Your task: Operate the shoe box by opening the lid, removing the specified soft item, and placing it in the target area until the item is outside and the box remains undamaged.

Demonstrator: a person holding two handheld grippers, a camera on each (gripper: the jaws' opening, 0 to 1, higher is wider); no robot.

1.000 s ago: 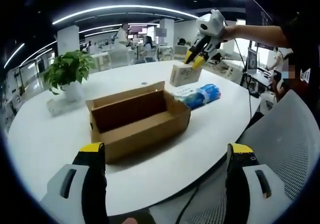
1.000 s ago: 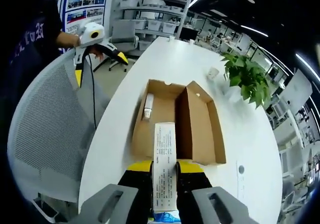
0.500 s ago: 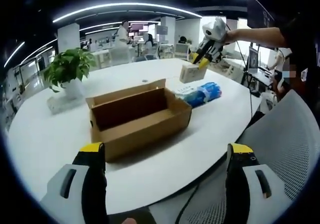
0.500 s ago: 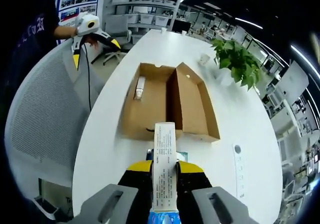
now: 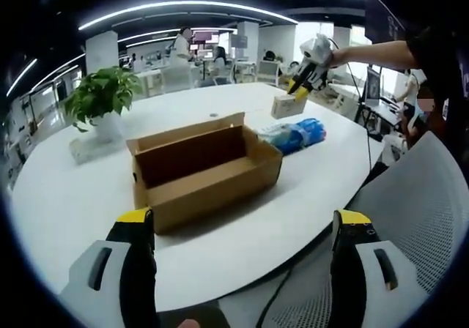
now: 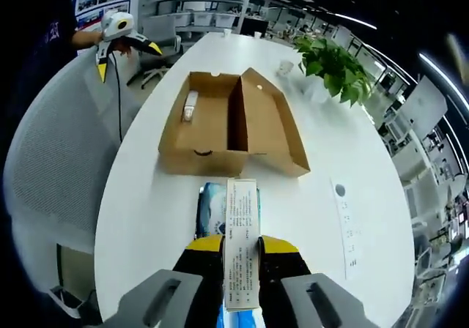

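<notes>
Right gripper view: right hand-held gripper (image 6: 241, 249) clamps carton (image 6: 241, 240) above table (image 6: 146, 196).

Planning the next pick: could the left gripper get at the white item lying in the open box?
Probably yes: the box is open-topped, the left gripper is open, and the white item lies uncovered.

Matt brown cardboard shoe box (image 6: 231, 127), smooth glossy white worktop (image 6: 352, 167), shiny blue plastic-wrapped pack (image 5: 297, 135), grey mesh chair back (image 5: 421, 203)

Bright ceiling strip lights (image 5: 183, 9), sharp centre, fisheye bending edges, soft shadows
</notes>
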